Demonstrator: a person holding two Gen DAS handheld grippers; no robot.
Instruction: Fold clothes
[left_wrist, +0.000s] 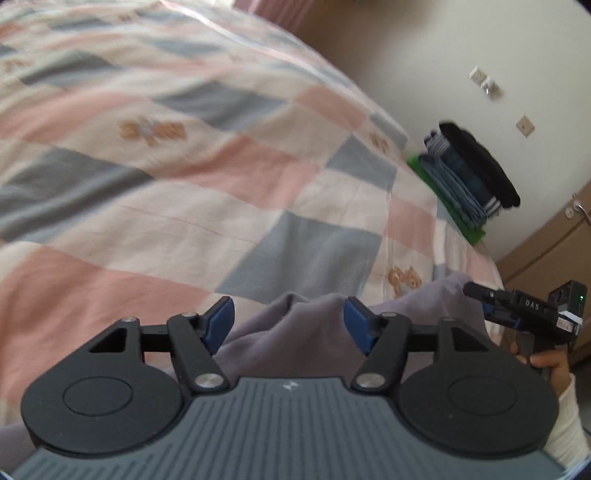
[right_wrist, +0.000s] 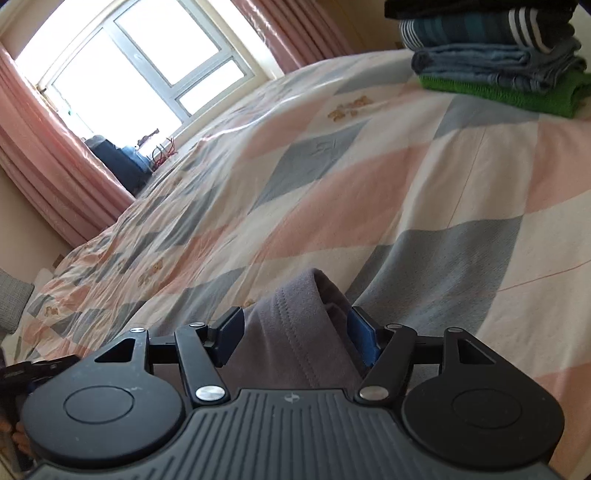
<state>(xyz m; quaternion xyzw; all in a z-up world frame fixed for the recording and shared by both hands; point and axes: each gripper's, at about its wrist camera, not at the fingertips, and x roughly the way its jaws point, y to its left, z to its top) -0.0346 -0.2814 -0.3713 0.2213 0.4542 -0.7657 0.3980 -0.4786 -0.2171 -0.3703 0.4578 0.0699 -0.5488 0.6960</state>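
Both tongs stand parted over a lilac-grey garment (left_wrist: 306, 332) bunched at the near edge of a bed with a checked quilt (left_wrist: 184, 166): left tongs (left_wrist: 289, 325) and right tongs (right_wrist: 295, 339) straddle cloth, pads clear of it. A good fold likely means pinching hem corners, then drawing outward. The quilt ahead lies open; a stack of folded clothes (right_wrist: 491, 55) crowds the far right.
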